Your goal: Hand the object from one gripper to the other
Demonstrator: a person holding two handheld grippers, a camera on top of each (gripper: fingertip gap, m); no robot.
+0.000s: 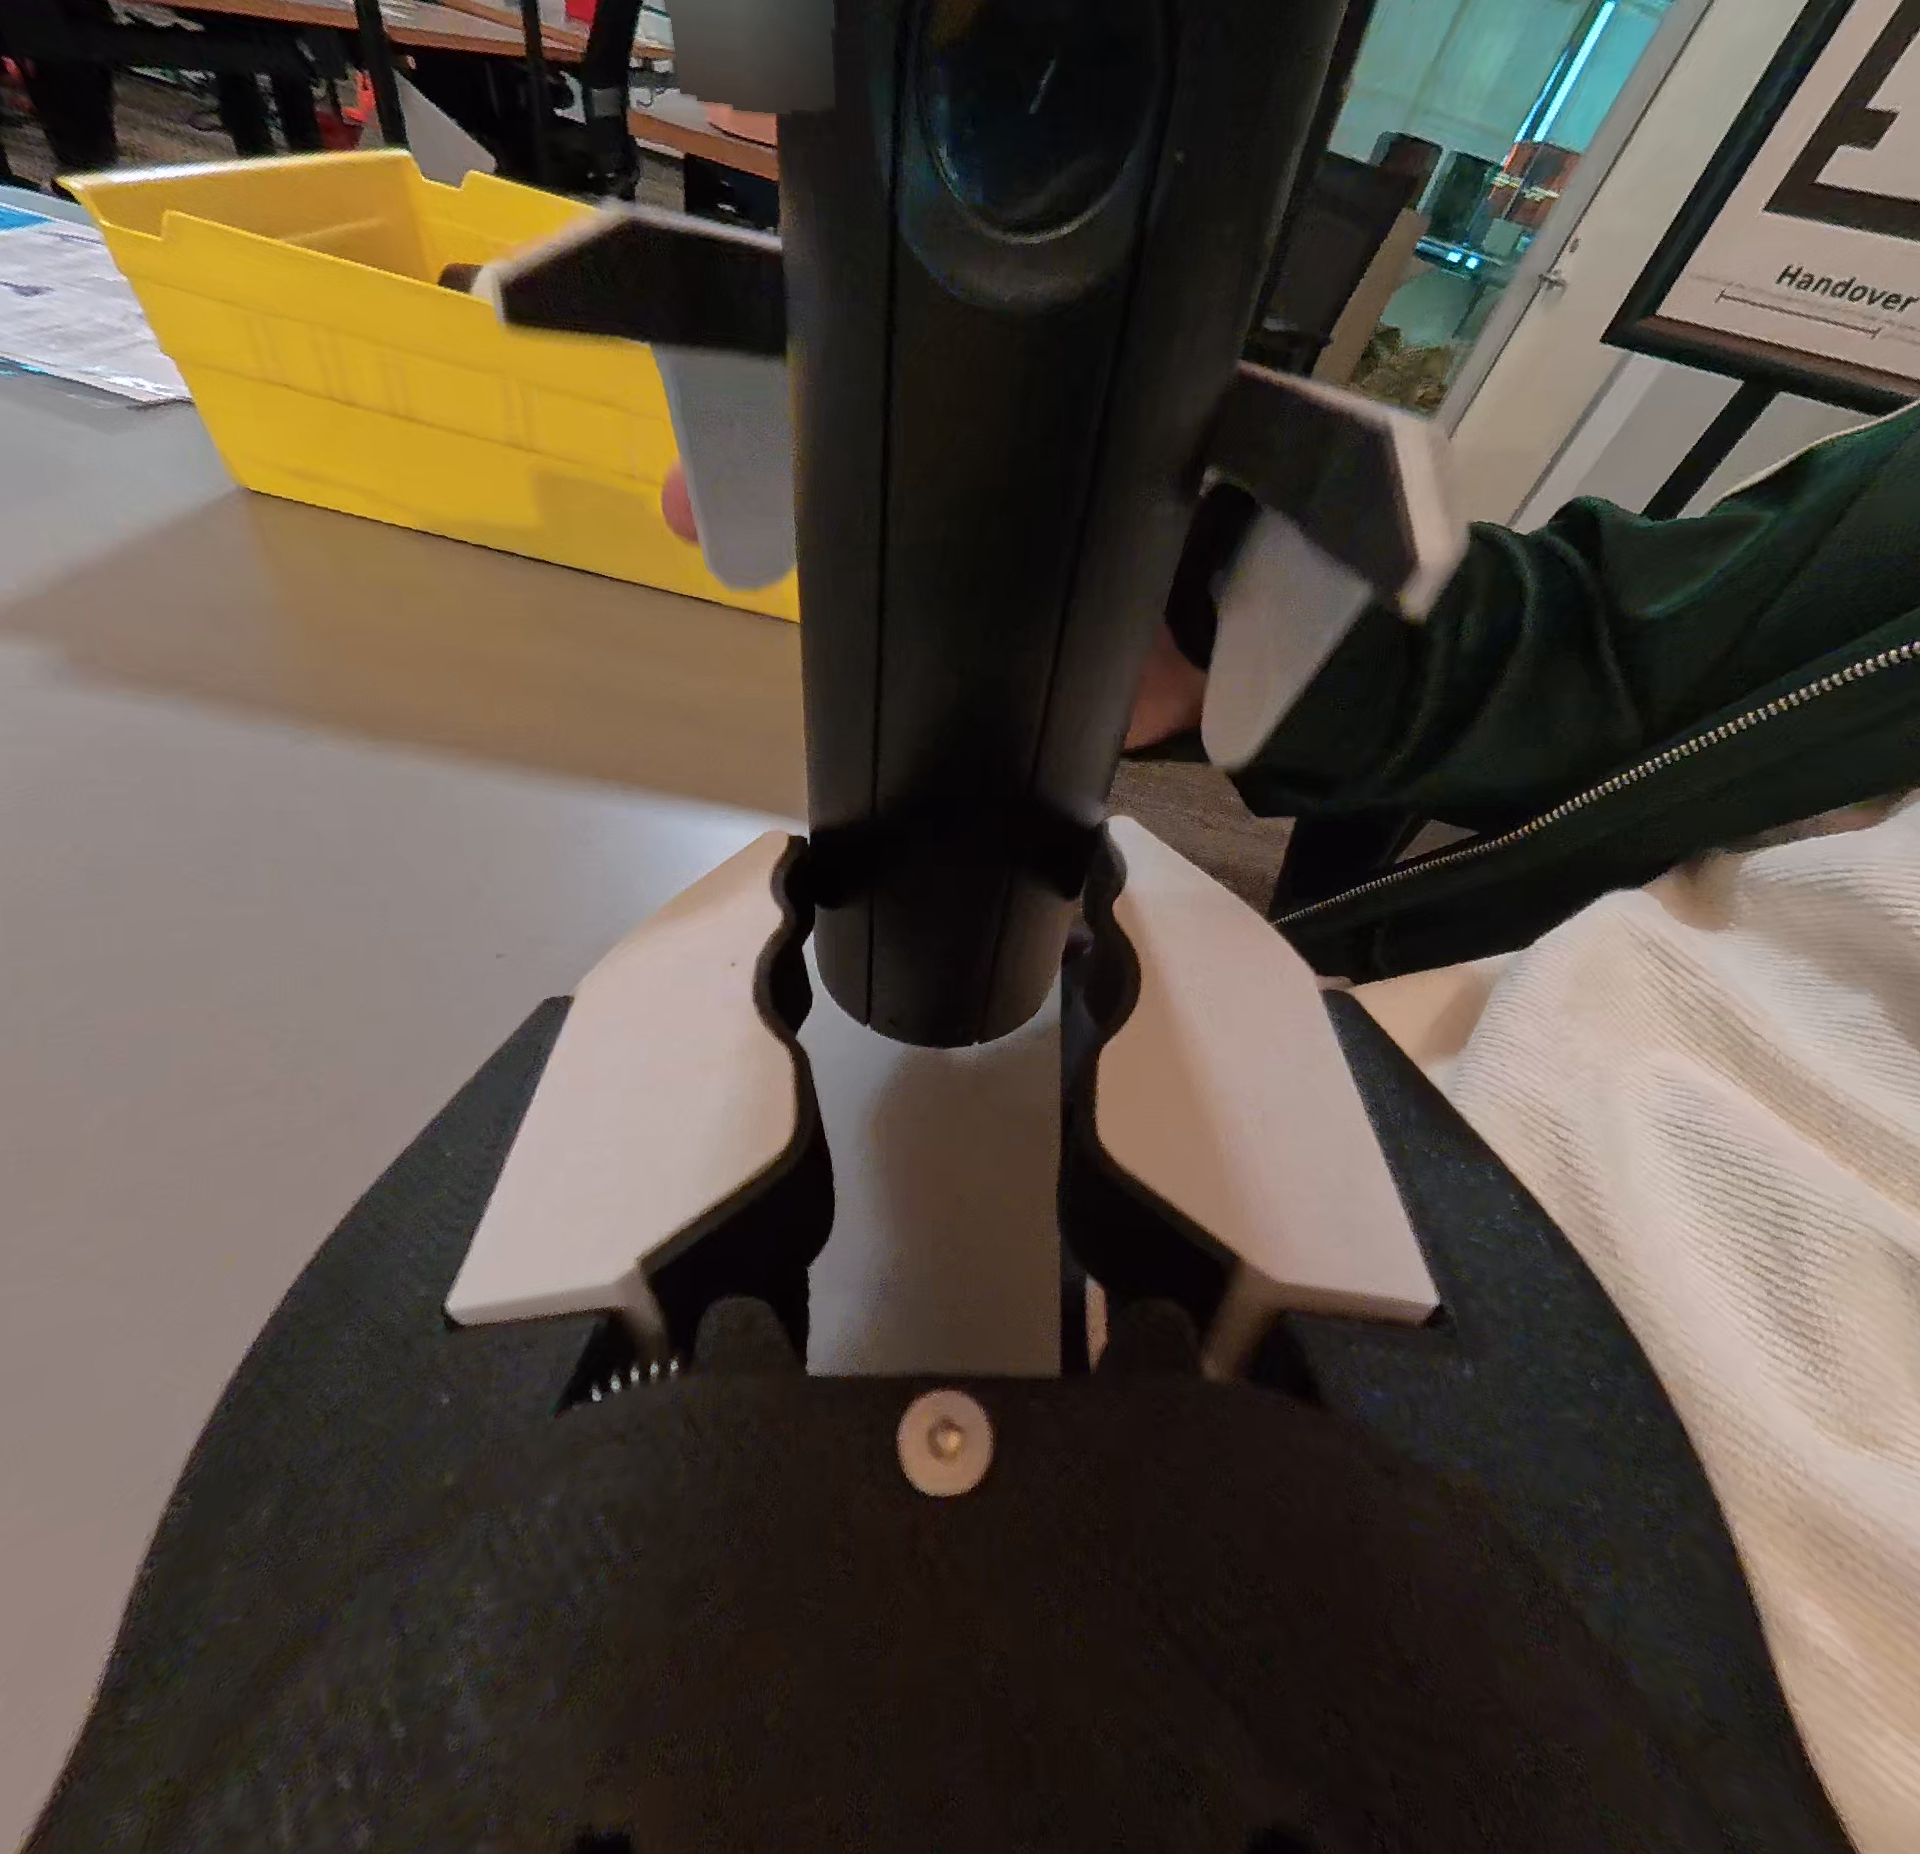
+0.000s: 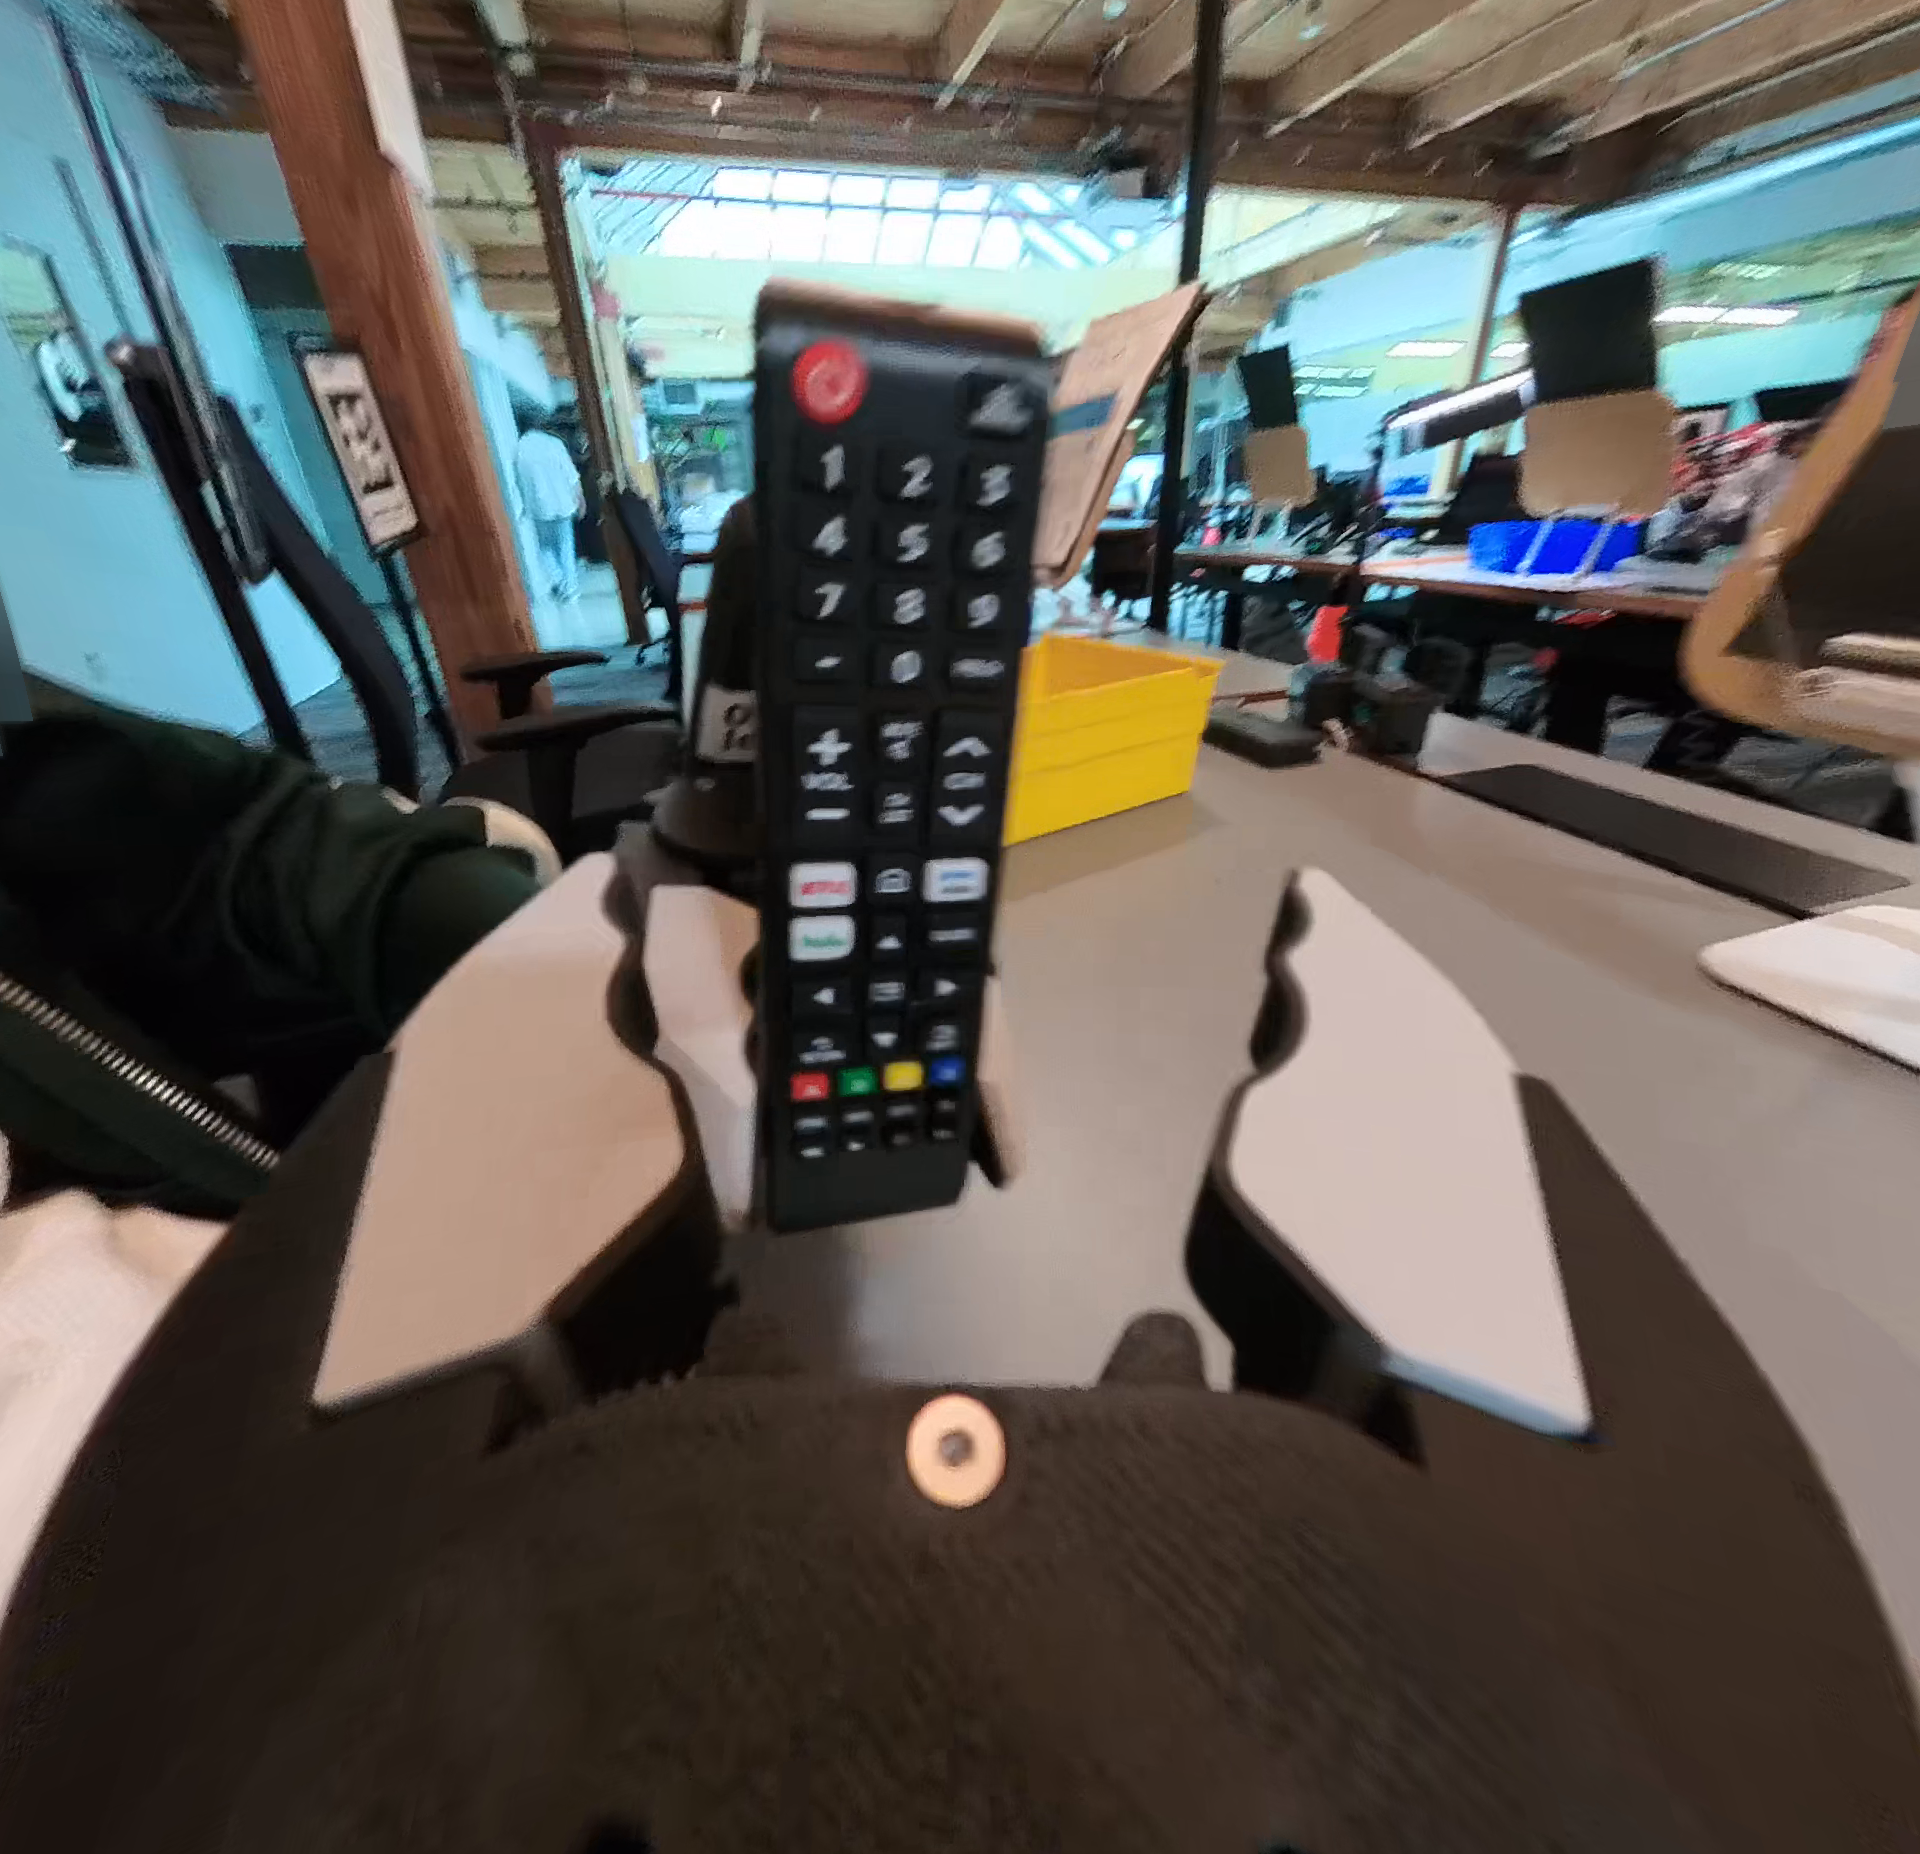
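Note:
A black remote control (image 1: 987,557) stands upright above the grey table (image 1: 312,869). My left gripper (image 1: 951,869) is shut on its lower end, and I see its plain back in the left wrist view. In the right wrist view the remote (image 2: 894,661) faces me with its buttons. My right gripper (image 2: 956,879) is open, one finger on each side of the remote's lower half, not touching it. Its fingers (image 1: 644,287) show behind the remote in the left wrist view. The left gripper's white fingers (image 2: 696,994) show clamped on the remote.
A yellow bin (image 1: 364,370) stands on the table beyond the remote; it also shows in the right wrist view (image 2: 1112,734). A person's dark green sleeve (image 1: 1610,661) is at the right. A black mat (image 2: 1662,838) and a white flat object (image 2: 1818,983) lie on the table. Spacing between my two grippers at the tips: around 7 centimeters.

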